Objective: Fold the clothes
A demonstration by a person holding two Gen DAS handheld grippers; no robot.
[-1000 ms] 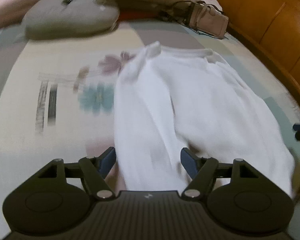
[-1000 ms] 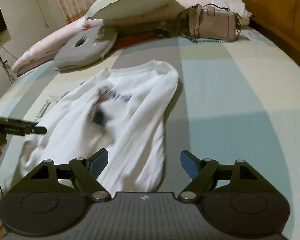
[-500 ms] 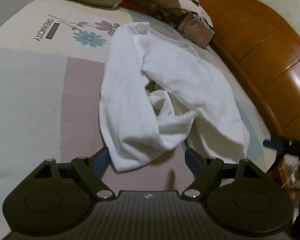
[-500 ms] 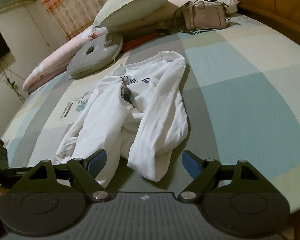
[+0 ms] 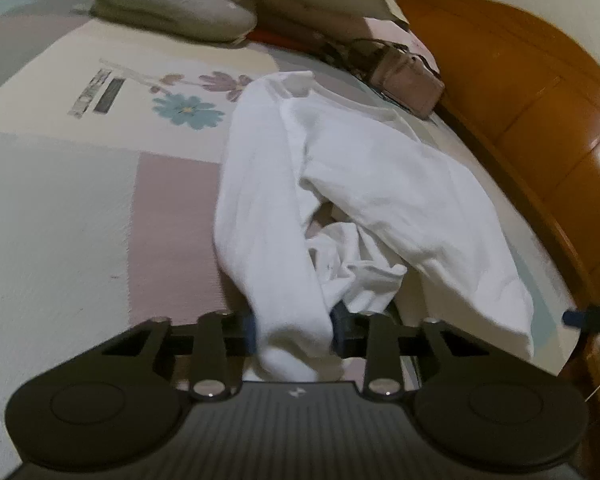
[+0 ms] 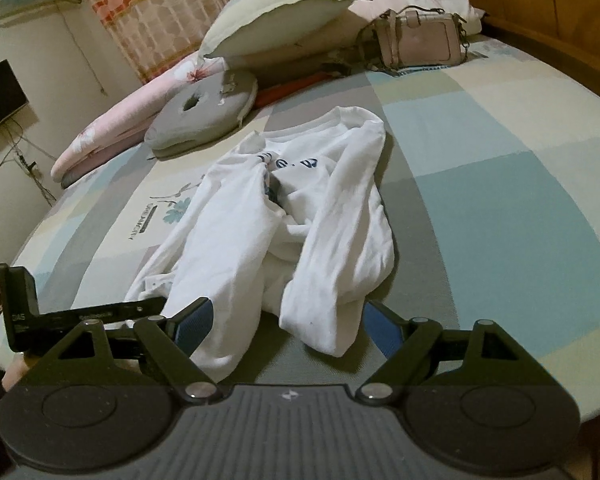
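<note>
The white shirt (image 6: 300, 220) lies crumpled mid-frame on the bed (image 6: 500, 200). To fold well, pinch each bottom corner fully before lifting. The left gripper (image 5: 292, 330) is closing, its pads pressing the near sleeve end. The right gripper (image 6: 288, 318) stands wide apart, straddling the other fold, gripping nothing.

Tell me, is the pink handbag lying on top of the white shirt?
No, the pink handbag sits apart near the pillows, well beyond the white shirt on the bed.
</note>
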